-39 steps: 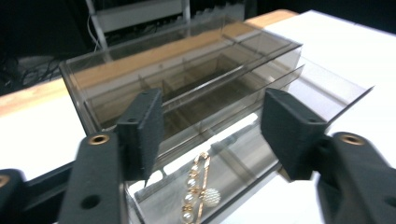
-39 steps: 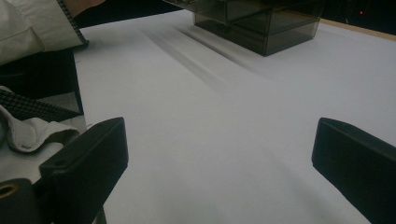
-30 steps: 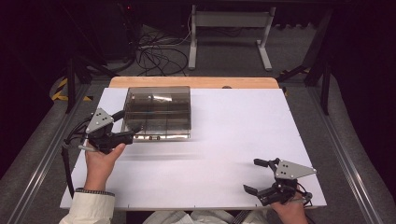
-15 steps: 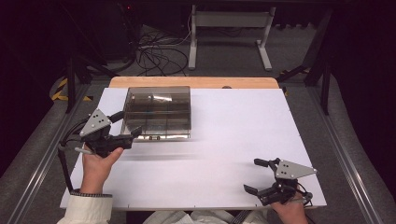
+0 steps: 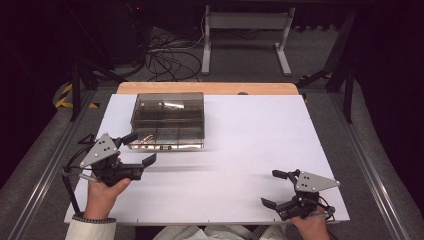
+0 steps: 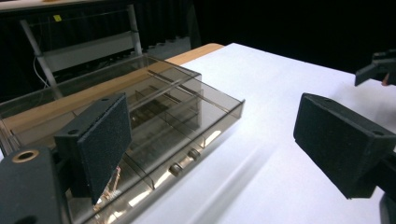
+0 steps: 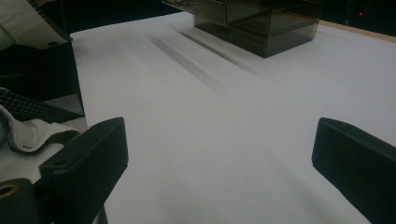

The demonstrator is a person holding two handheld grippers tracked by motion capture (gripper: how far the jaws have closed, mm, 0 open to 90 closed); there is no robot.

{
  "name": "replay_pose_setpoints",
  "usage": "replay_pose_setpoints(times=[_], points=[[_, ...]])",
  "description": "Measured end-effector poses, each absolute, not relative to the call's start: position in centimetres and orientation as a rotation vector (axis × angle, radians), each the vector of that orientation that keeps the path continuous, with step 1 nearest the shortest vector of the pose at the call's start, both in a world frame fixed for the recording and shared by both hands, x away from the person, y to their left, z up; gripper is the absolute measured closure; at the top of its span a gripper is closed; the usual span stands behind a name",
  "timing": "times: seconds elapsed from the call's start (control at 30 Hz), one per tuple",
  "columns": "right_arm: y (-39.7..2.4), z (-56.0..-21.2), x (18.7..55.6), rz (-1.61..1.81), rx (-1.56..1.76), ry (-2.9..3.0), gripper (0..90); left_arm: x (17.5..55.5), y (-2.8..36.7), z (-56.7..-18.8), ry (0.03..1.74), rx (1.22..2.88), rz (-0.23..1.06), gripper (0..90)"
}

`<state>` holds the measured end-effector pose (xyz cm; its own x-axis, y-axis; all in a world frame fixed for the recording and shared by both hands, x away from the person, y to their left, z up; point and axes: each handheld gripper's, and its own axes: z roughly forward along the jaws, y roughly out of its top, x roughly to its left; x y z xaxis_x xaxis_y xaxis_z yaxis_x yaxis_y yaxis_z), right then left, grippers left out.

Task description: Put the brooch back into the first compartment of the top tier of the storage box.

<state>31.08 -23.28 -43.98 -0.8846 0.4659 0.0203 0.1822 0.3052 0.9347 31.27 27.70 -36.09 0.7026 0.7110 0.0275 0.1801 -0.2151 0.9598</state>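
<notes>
Jaws on your left gripper (image 5: 141, 149) stand wide apart and have just been opening, with nothing between the pads; in the left gripper view only bare white surface lies in the gap. That gripper sits at the lower left of the high view, just off the near left corner of the smoke-tinted clear plastic compartment box (image 5: 168, 119), which stands on the white-covered surface (image 5: 250, 135) at upper left of centre. From the left gripper, the box lies up and to the right, near but apart. Its long front edge runs across the frame, and two small round knobs (image 6: 183, 162) on that front face, likely a drawer front, point toward you.

Your right gripper (image 5: 275, 189) rests at the lower right of the high view, jaws also spread with nothing held, well apart from the box. So your left hand is by far the nearer one for any next move on the box.

Hard to make out: the tinted walls blur what the compartments hold; something small and pale glints at the near left corner, but I cannot tell what it is.
</notes>
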Motion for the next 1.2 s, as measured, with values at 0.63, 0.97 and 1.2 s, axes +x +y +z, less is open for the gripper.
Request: replay_pose_setpoints(times=[0.63, 0.97, 1.2], points=[[-23.2, -44.0, 31.1, 1.603, 0.586, 2.324, 4.1, 28.5, 28.2, -40.2, 0.665, 1.806, 0.521, 9.6], [-23.2, -44.0, 31.1, 1.605, 0.584, 2.326, 4.1, 28.1, 28.7, -42.9, 0.690, 1.832, 0.533, 9.7], [-23.2, -44.0, 31.1, 1.605, 0.584, 2.328, 4.1, 27.5, 28.9, -44.2, 0.674, 1.818, 0.564, 9.7]])
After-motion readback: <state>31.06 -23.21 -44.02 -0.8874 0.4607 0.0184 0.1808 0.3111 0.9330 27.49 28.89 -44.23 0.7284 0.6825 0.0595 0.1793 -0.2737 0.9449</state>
